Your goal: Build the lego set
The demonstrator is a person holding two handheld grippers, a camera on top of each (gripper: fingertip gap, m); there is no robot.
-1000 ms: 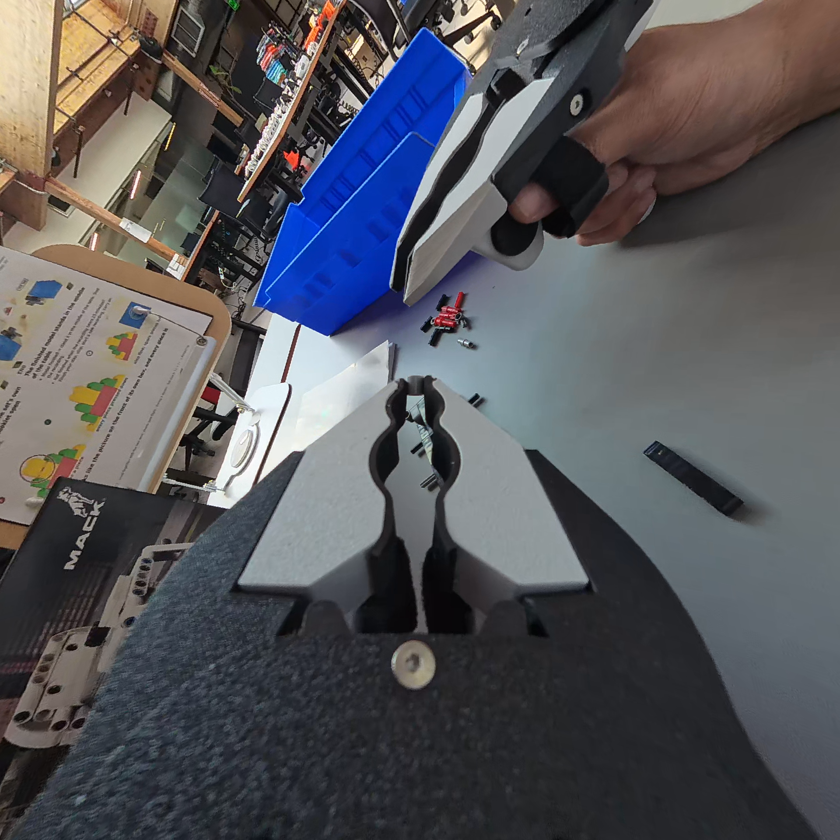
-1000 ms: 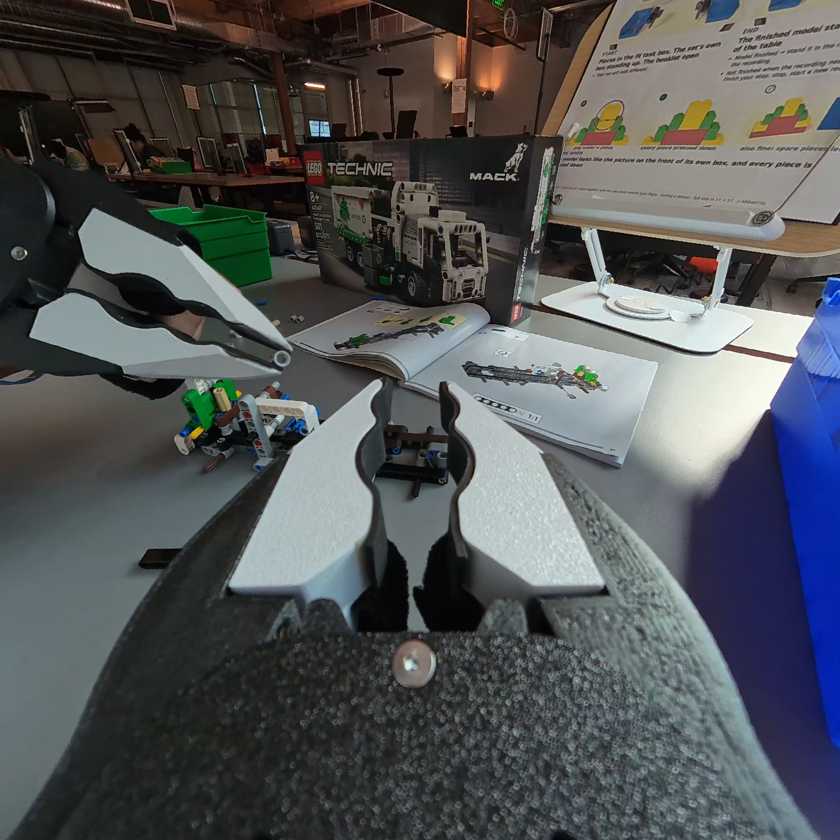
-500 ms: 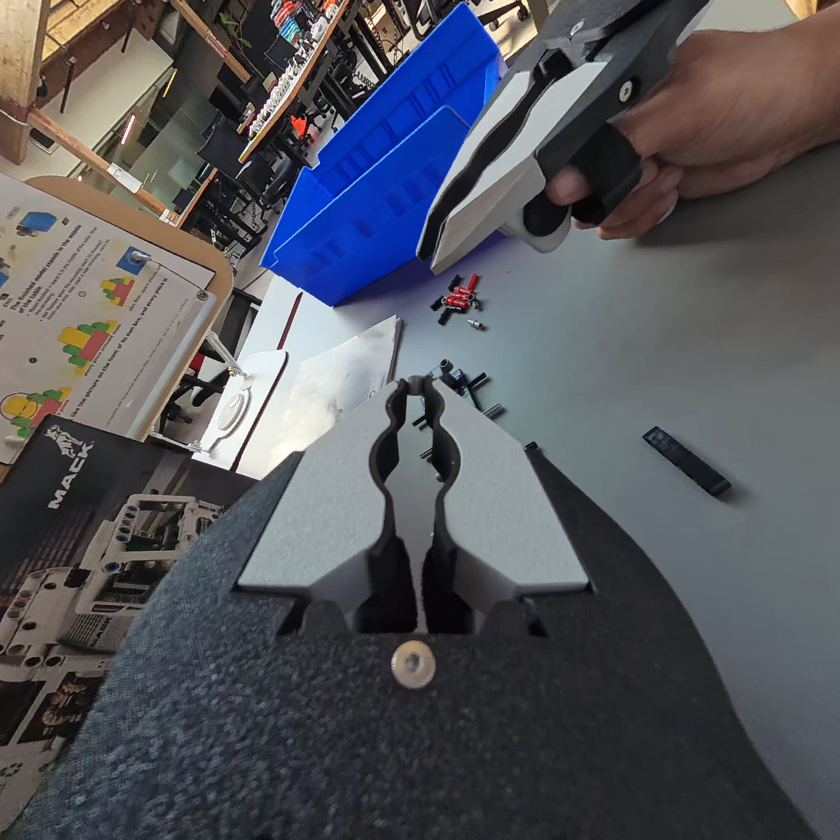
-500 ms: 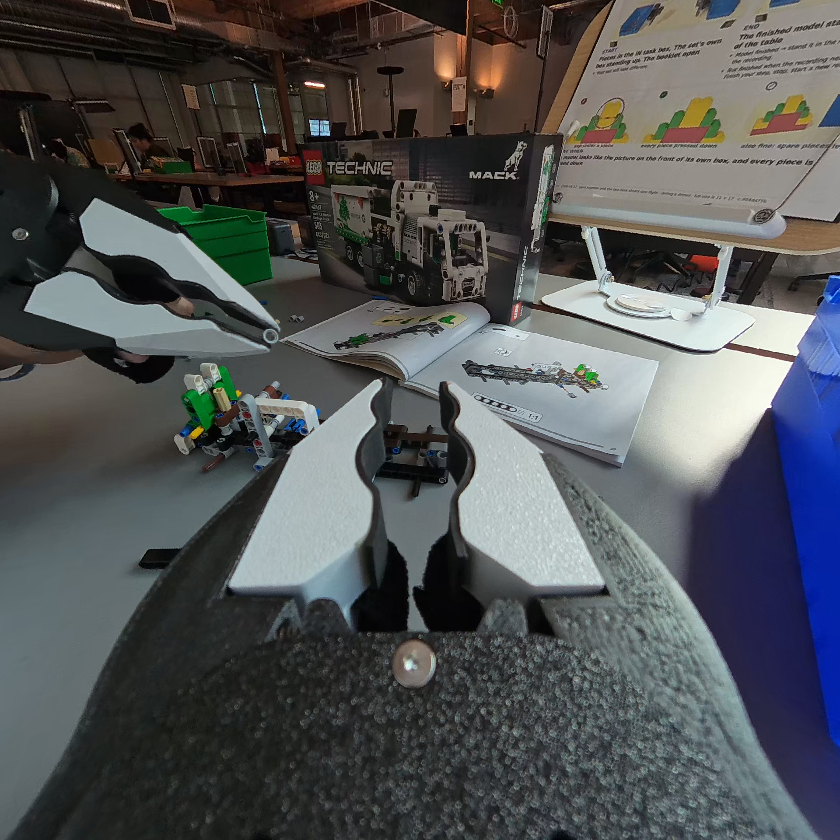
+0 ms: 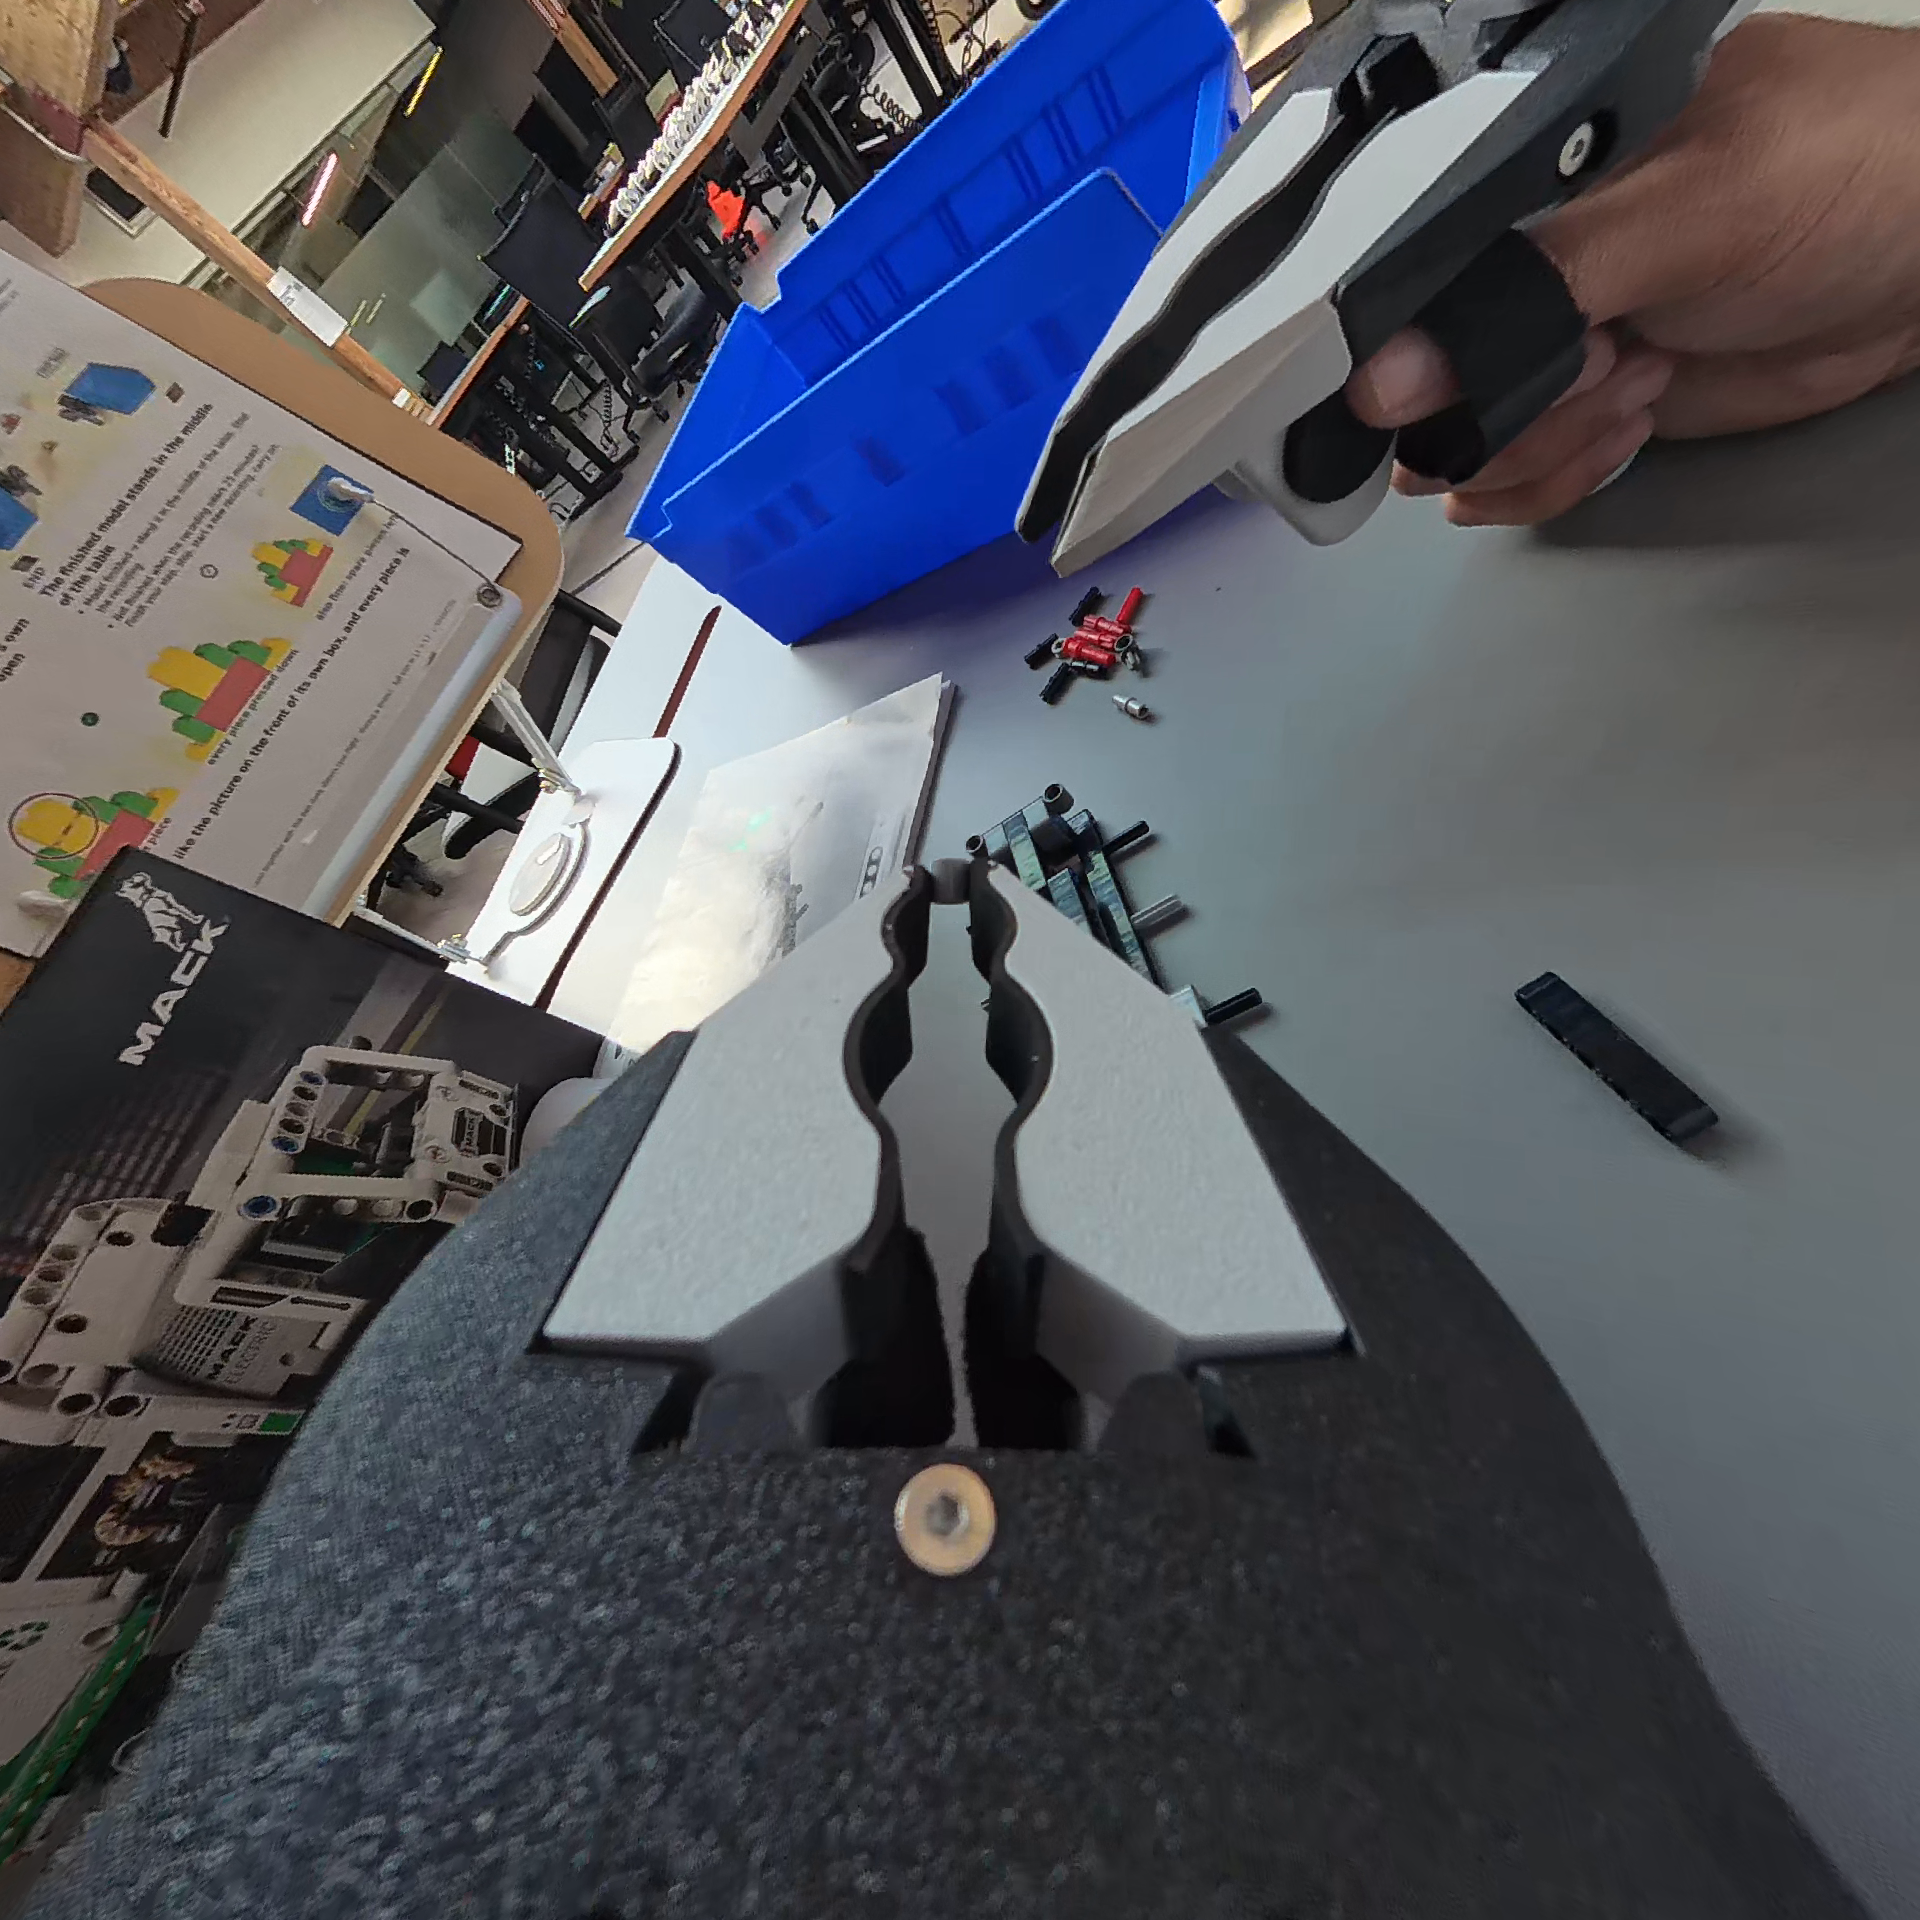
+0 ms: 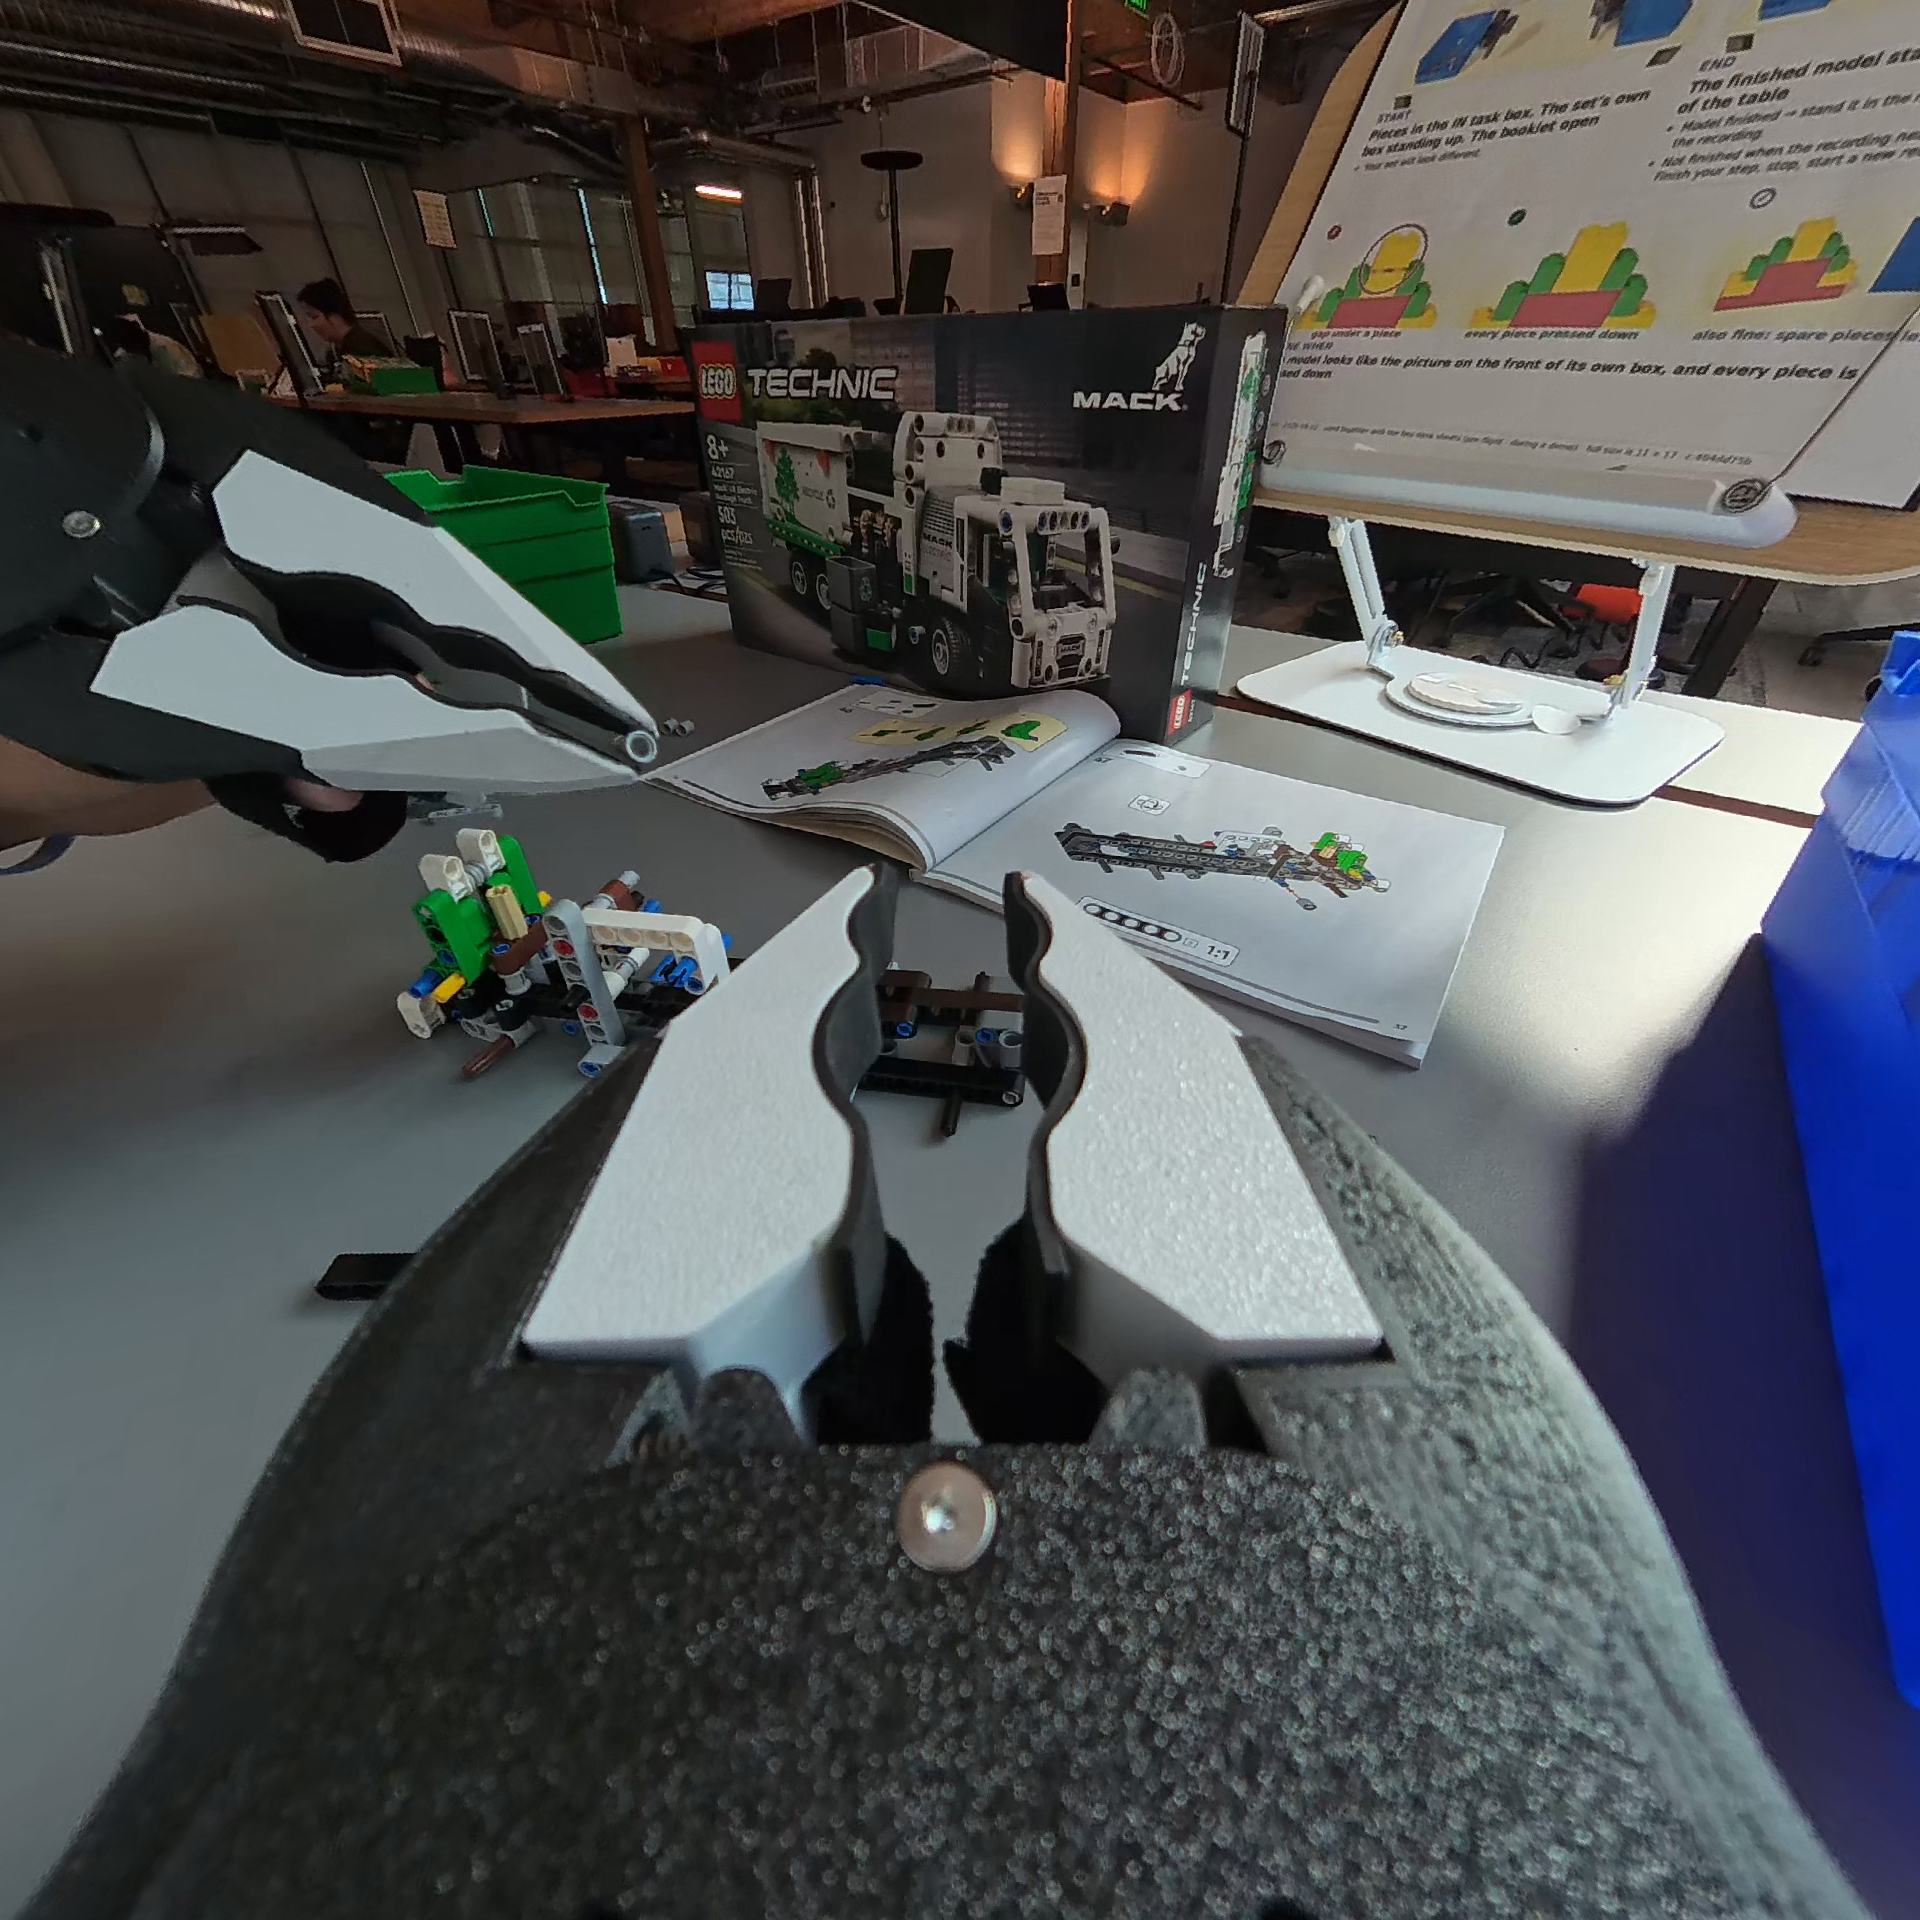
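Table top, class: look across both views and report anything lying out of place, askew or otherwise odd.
One black beam lies alone on the grey table, apart from the cluster of red and black pins near the blue bin. A part-built model lies tilted beside the open instruction booklet. Nothing looks spilled or damaged.

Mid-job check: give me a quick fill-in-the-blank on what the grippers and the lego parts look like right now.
1. The left gripper is shut on a small grey ____.
2. The right gripper is ____ and holds nothing.
3. The instruction booklet lies open in front of the set's ____.
4. The loose red pins lie beside the ____ bin.

Missing words: ring; open; box; blue
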